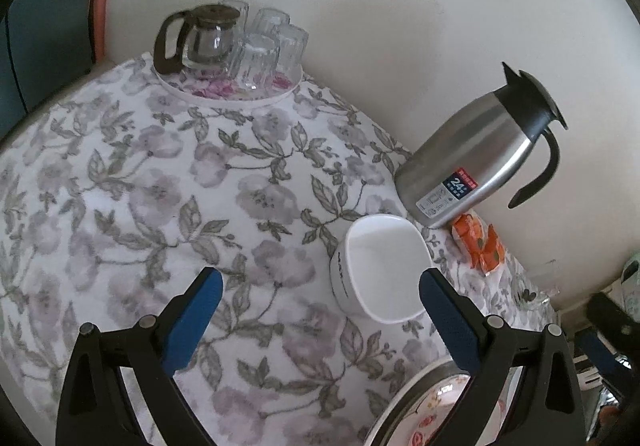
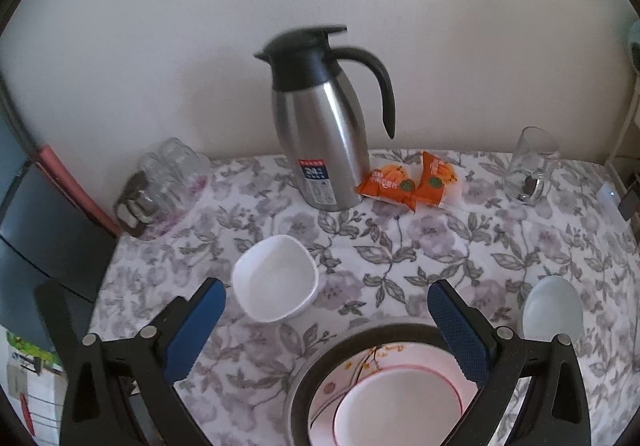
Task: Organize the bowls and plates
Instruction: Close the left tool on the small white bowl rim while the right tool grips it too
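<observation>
**Bowls and plates spread on the floral tabletop**

A white squarish bowl [image 2: 276,278] sits upright and empty, left of centre. At the near edge, a dark-rimmed plate [image 2: 320,350] carries a floral plate [image 2: 360,364] with a white, red-rimmed plate [image 2: 400,402] on top. Off to the right, well apart, rests a pale round bowl [image 2: 552,308].

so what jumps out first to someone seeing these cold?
The steel thermos jug standing tall at the back against the wall, with orange snack packets beside it. Then the white square bowl alone mid-table on the floral tablecloth, and the stacked plates under the open right gripper.
</observation>
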`<state>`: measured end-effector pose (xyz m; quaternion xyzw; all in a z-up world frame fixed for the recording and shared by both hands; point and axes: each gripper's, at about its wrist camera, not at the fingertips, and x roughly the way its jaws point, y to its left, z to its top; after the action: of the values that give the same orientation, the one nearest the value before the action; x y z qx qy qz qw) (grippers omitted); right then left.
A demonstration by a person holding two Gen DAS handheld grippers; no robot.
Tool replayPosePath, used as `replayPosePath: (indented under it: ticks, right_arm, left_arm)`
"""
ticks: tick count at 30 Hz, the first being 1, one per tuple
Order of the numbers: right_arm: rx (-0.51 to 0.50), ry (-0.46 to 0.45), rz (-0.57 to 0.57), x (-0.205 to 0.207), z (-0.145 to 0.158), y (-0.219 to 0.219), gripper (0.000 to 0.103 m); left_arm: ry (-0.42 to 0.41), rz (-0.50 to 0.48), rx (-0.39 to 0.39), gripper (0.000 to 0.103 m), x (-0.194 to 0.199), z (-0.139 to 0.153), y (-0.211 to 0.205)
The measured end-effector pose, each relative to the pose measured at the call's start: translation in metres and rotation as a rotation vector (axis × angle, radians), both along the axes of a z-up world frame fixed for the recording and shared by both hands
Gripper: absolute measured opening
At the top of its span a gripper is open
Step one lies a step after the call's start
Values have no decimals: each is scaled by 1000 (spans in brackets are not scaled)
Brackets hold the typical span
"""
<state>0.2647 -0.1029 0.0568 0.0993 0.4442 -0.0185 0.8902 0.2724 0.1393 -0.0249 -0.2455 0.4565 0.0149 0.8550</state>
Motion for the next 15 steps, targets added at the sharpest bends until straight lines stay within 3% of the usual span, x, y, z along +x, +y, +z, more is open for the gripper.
replayPosePath:
  ticks: [12,15]
  right_arm:
    - [-13,205,-23,62,-90,14,84]
    - [-15,228,-36,71,-105,16,81]
  left_arm:
    - [69,-53,-41,93,40,-53,-23]
    - [89,-47,-47,83,47,-64,-25]
